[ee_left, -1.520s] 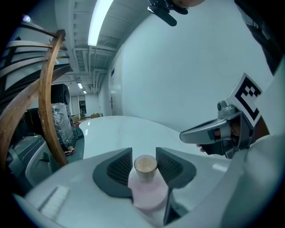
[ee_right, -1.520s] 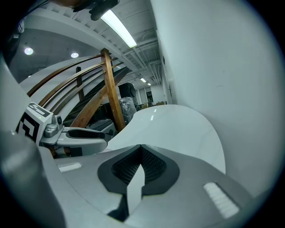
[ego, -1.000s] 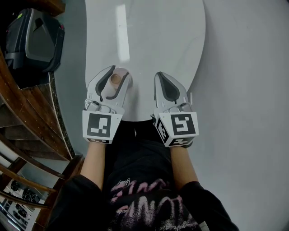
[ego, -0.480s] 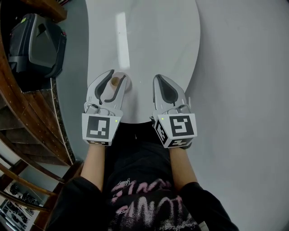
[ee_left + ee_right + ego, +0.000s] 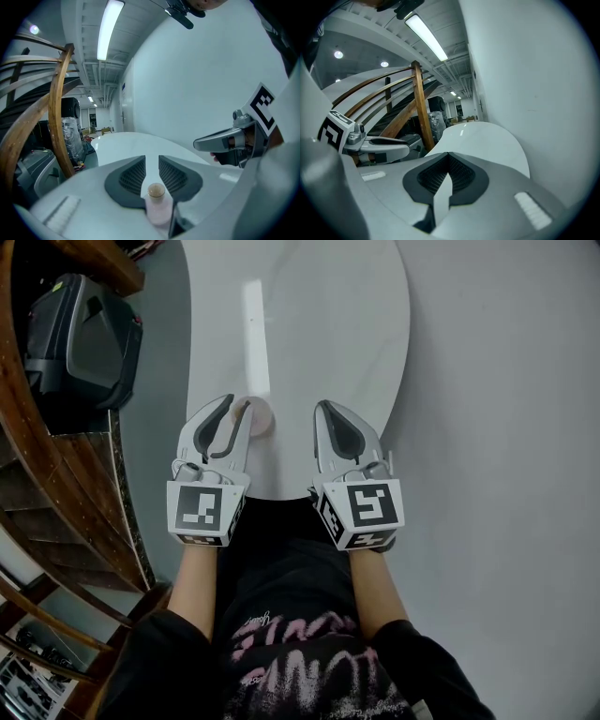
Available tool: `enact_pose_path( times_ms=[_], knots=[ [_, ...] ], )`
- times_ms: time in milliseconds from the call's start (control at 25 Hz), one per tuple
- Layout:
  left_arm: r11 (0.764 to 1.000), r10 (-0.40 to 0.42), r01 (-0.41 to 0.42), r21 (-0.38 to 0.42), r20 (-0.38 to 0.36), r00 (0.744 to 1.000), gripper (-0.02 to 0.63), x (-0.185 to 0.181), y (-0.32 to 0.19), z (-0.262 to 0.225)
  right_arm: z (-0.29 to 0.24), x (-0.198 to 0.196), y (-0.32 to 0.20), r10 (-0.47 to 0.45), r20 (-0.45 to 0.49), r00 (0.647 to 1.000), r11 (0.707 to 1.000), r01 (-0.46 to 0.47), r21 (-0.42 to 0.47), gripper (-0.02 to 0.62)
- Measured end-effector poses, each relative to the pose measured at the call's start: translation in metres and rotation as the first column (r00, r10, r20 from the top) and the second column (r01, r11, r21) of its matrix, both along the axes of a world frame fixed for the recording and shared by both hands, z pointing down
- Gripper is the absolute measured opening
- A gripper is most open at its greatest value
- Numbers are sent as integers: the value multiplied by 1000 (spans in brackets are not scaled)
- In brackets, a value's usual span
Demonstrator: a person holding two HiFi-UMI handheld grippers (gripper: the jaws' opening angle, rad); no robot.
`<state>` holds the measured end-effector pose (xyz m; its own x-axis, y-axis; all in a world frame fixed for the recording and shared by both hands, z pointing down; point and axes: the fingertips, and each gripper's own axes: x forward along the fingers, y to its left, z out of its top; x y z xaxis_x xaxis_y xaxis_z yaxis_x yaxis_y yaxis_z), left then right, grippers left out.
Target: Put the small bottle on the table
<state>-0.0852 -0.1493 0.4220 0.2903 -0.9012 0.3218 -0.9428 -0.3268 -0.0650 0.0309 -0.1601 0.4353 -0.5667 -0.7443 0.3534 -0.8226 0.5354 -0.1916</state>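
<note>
Pale pink with a cork-brown top, the small bottle (image 5: 157, 208) stands upright on the white counter (image 5: 319, 334), close to its near edge. It sits at the left tongs (image 5: 239, 405), which are spread a little. The left gripper view shows counter through the narrow gap between the tips, with the bottle low in that gap and overlapping both dark pads. Whether either pad touches it I cannot tell. The head view shows less of it, only a beige patch just beside the right-hand tip.

The right tongs (image 5: 449, 157) are pressed together at the tips with nothing between them. They hover over the counter's near edge, apart from the bottle. Each gripper view catches the other tongs side-on, where the head view shows both from above. Only the head view shows the two marker cubes (image 5: 200, 512) and the person's forearms.

Count: one bottle, one counter, two tongs. A dark case (image 5: 80, 343) lies off to the left beside curved wooden rails (image 5: 56, 512).
</note>
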Motion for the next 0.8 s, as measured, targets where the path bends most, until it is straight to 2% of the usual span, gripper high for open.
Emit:
enact_pose_path(
  times_ms=[800],
  knots=[
    [998, -15, 13, 58, 31, 999, 43, 2, 3, -29, -29, -5, 2, -25, 16, 1000, 997, 24, 71, 14]
  ],
)
